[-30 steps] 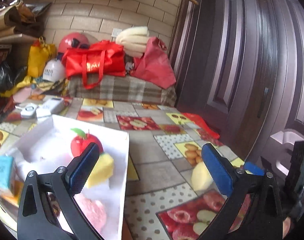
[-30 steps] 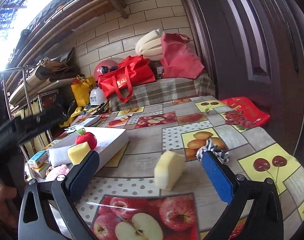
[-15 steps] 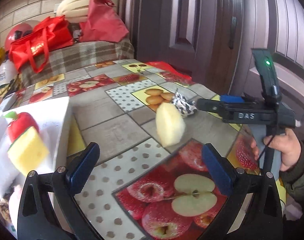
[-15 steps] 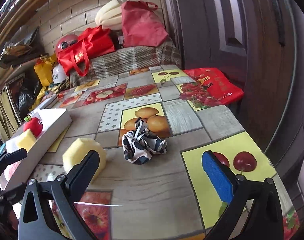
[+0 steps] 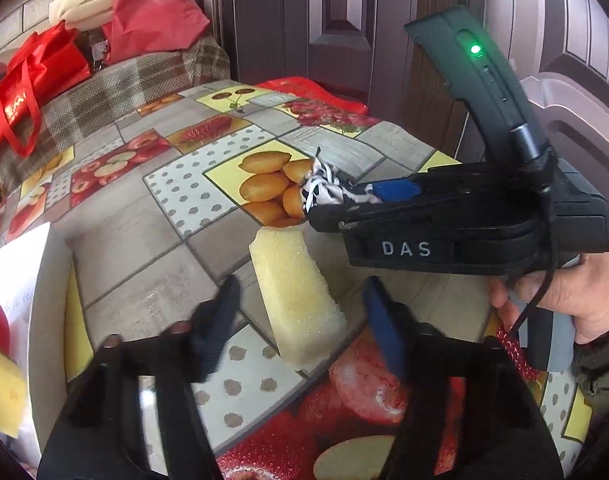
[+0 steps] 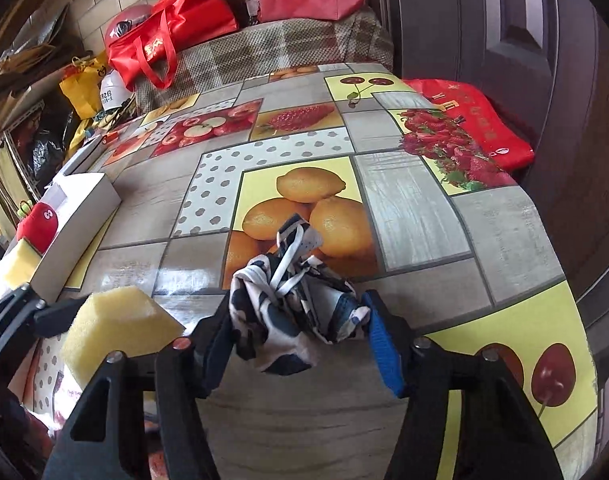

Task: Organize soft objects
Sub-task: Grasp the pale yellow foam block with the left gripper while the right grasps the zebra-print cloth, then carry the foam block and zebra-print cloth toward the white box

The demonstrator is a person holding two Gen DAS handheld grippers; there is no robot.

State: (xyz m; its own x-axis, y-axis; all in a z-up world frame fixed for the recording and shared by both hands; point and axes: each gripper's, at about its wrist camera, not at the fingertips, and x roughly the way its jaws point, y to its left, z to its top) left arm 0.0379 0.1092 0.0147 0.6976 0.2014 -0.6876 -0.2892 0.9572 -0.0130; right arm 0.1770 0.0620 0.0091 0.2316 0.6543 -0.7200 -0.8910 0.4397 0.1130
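Your left gripper (image 5: 300, 320) hangs low over the fruit-print desk (image 5: 152, 288), jaws spread either side of a yellow sponge block (image 5: 296, 300) that lies flat near the desk's near edge; both fingers are motion-blurred, and whether either pad touches the sponge cannot be made out. Your right gripper (image 6: 296, 332) has its fingers pressed against the two sides of a knotted black-and-white cloth (image 6: 292, 312), which sits on the desk just below the printed lemons, toward the right edge; the cloth bulges between the pads, so it reads as grasped, though the underside of the bundle is hidden by the fingers.

Seen from the left wrist, the same cloth (image 5: 328, 192) is mostly masked by the right gripper's black body, with only a striped end showing. Your right hand (image 5: 564, 292) is cut off by the frame edge.

At the desk's left edge stands a white box (image 6: 84, 208), partly out of frame, holding a red plush apple (image 6: 38, 224) and a second yellow sponge (image 6: 18, 264), both only partly visible.
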